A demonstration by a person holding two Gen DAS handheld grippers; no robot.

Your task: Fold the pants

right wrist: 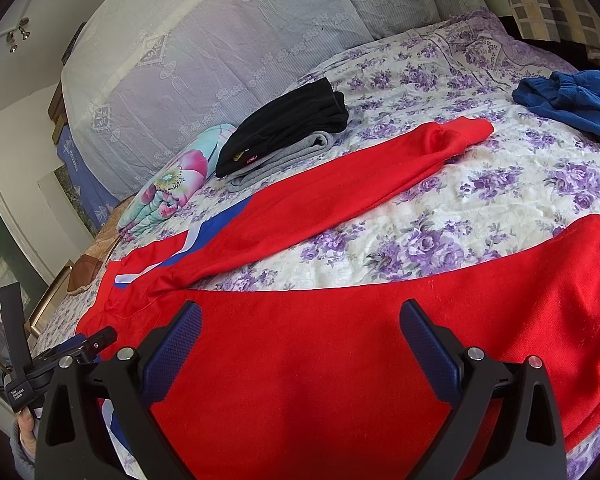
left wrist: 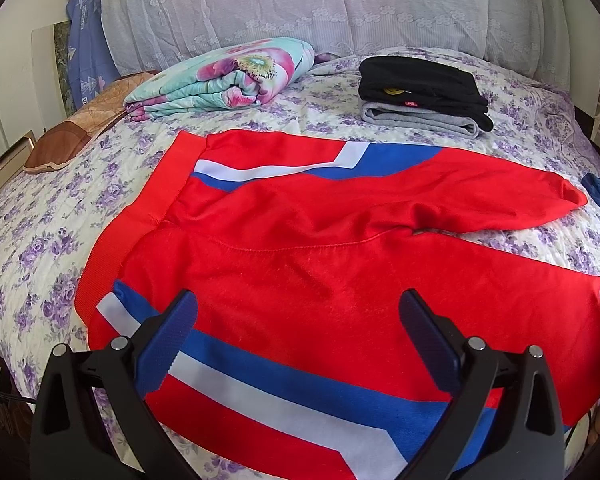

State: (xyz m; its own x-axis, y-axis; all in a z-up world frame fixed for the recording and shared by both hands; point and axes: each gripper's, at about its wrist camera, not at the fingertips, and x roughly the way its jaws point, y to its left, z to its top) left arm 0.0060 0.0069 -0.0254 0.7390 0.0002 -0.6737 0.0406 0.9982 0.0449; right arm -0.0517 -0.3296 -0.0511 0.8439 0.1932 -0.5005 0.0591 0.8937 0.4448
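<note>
Both grippers hang over the near edge of the red pants [left wrist: 320,280], jaws spread wide and holding nothing. In the left wrist view the left gripper [left wrist: 298,328] sits at the bottom centre of the frame, above the hip panel with its blue and white stripes [left wrist: 260,380]; the waistband [left wrist: 140,216] runs up the left of the frame. In the right wrist view the right gripper [right wrist: 300,340] sits at the bottom centre over the plain red near leg [right wrist: 380,340], whose cuff end reaches the right edge of the frame. The pants lie flat on the floral bedspread [right wrist: 480,200], long axis running across both frames from waistband at left to cuffs at right, legs splayed apart with bedspread showing between them. The far leg [right wrist: 340,184] angles toward the upper right, its cuff [right wrist: 468,128] well apart from the near leg. By my judgement the left gripper is nearer the waist and the right nearer the near-leg cuff, so a leg-onto-leg fold would carry the near edge away from the jaws. Beyond lie a folded stack of black and grey garments [left wrist: 420,92], a rolled floral quilt [left wrist: 228,76] at upper left, and a crumpled blue garment [right wrist: 572,100] at upper right. No containers are present.
</note>
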